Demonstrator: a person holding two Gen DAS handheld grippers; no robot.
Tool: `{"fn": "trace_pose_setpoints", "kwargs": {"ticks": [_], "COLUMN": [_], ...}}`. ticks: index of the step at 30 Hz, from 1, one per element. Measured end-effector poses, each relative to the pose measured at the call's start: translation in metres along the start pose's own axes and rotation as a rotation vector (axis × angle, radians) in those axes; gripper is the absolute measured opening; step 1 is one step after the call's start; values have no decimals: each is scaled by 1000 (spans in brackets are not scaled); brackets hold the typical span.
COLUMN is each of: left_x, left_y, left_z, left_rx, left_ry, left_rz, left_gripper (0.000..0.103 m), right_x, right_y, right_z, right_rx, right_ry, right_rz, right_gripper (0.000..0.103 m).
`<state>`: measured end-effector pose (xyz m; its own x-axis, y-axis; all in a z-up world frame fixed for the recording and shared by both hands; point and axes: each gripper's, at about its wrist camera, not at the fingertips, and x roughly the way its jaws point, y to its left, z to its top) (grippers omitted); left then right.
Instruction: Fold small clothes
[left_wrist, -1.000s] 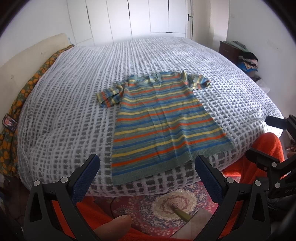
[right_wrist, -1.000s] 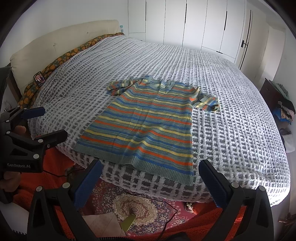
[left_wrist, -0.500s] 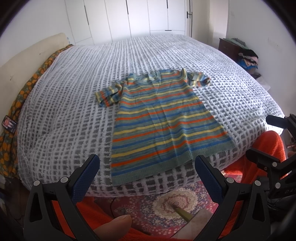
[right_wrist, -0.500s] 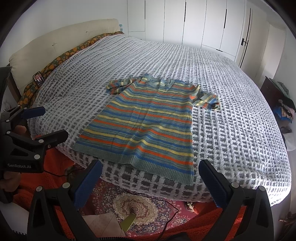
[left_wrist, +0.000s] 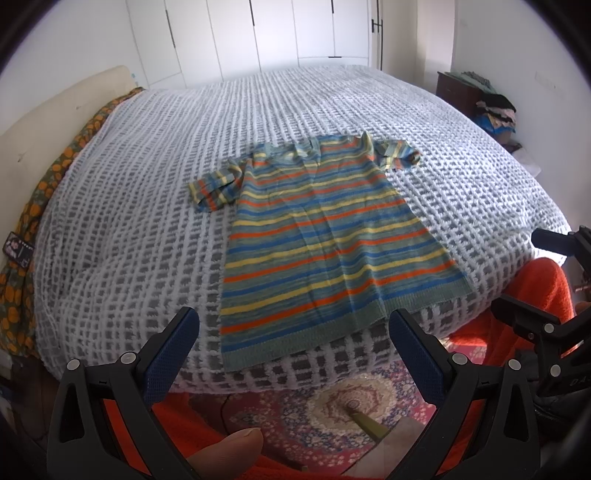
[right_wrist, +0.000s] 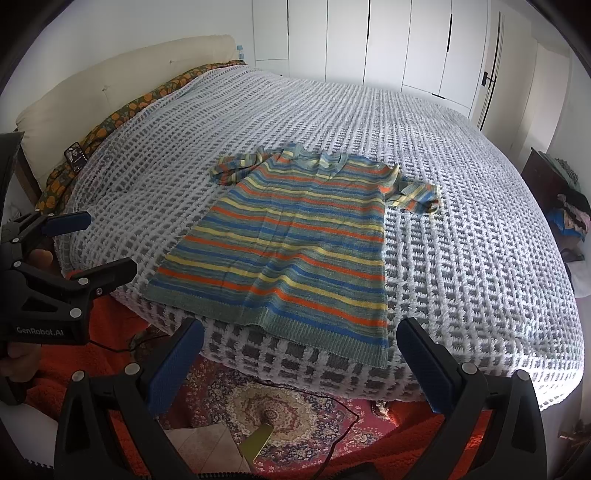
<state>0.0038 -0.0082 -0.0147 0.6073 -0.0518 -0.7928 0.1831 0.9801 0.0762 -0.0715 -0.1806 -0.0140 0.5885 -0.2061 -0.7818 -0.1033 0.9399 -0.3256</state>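
A small striped knit shirt (left_wrist: 325, 236) in blue, orange, yellow and green lies flat and spread out on the bed, hem toward me at the near edge, both short sleeves out to the sides. It also shows in the right wrist view (right_wrist: 295, 236). My left gripper (left_wrist: 293, 350) is open and empty, in the air just short of the hem. My right gripper (right_wrist: 301, 354) is open and empty, also short of the hem. The left gripper shows at the left of the right wrist view (right_wrist: 88, 243); the right gripper shows at the right of the left wrist view (left_wrist: 532, 273).
The bed has a white and grey waffle blanket (left_wrist: 147, 192) and a cream headboard (right_wrist: 110, 81) with an orange-patterned cloth (right_wrist: 122, 114) and a phone (right_wrist: 75, 157) beside it. A patterned rug (right_wrist: 273, 406) lies below. A dark dresser (left_wrist: 458, 88) with clothes stands far right.
Both cameras have tilted slightly, so the shirt sits a little lower in view. The shirt has not moved and both grippers stay open.
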Motion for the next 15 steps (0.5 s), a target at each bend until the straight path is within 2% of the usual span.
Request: {"fn": "trace_pose_setpoints", "kwargs": {"ticks": [15], "left_x": [10], "left_y": [-1], "left_z": [1], "left_rx": [5], "left_ry": [17], "left_rz": [-2], "left_gripper": [102], "right_x": [10], "right_y": [-1], "right_z": [2], "right_rx": [5], "right_ry": [24], "right_rz": [5], "right_gripper": [103]}}
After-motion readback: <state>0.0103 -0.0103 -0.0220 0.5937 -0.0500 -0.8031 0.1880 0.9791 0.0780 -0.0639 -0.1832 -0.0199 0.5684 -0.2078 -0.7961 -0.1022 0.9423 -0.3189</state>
